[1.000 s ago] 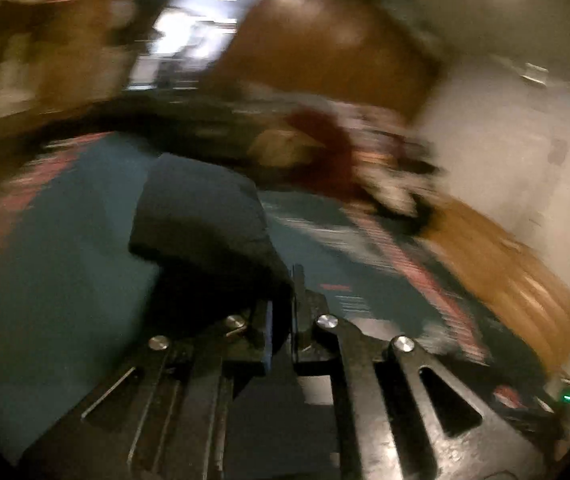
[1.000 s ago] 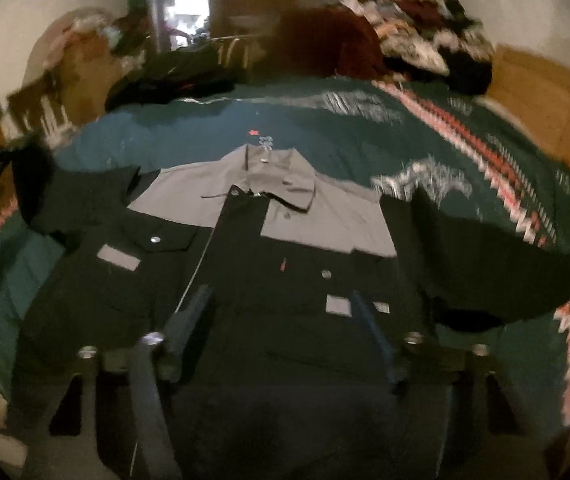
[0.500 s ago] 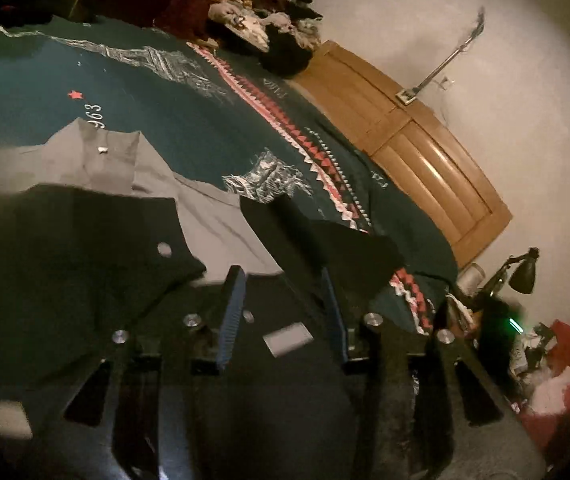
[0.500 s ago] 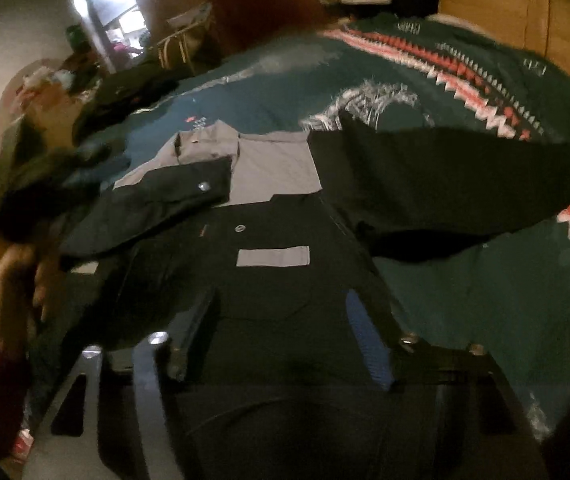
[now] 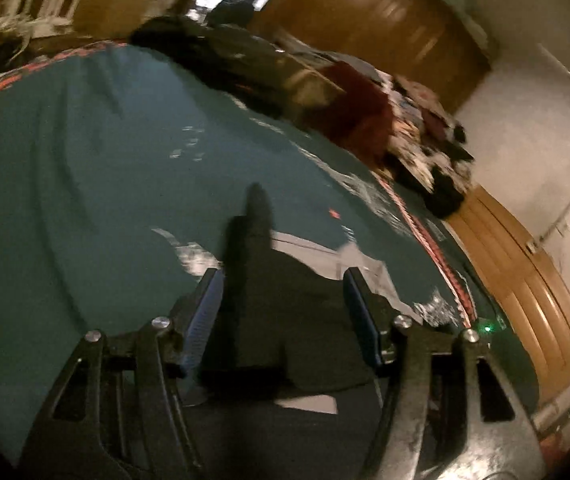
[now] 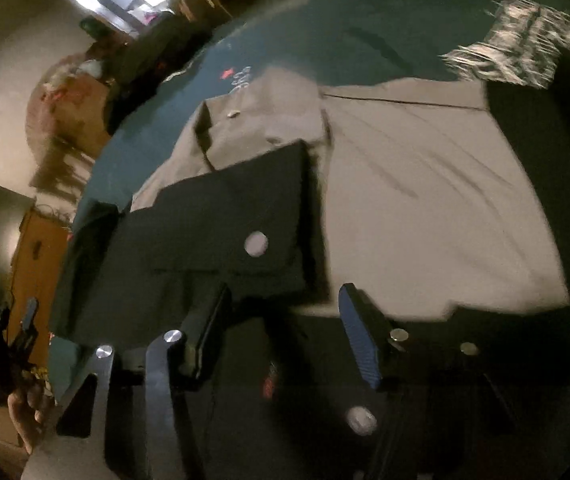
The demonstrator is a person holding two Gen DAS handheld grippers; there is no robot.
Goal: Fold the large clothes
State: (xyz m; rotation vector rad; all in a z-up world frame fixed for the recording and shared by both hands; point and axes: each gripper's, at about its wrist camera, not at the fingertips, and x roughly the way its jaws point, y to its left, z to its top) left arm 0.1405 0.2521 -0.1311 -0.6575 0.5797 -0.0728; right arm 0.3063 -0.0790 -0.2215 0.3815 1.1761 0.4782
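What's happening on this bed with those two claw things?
A person holding a claw in each hand is folding a black-and-grey jacket spread on a teal blanket. The left claw is opening over a black part of it; the right claw is closing above the jacket's front. Neither grips cloth now.

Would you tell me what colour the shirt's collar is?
Grey; the collar shows best in the right wrist view, above the black folded-over sleeve.
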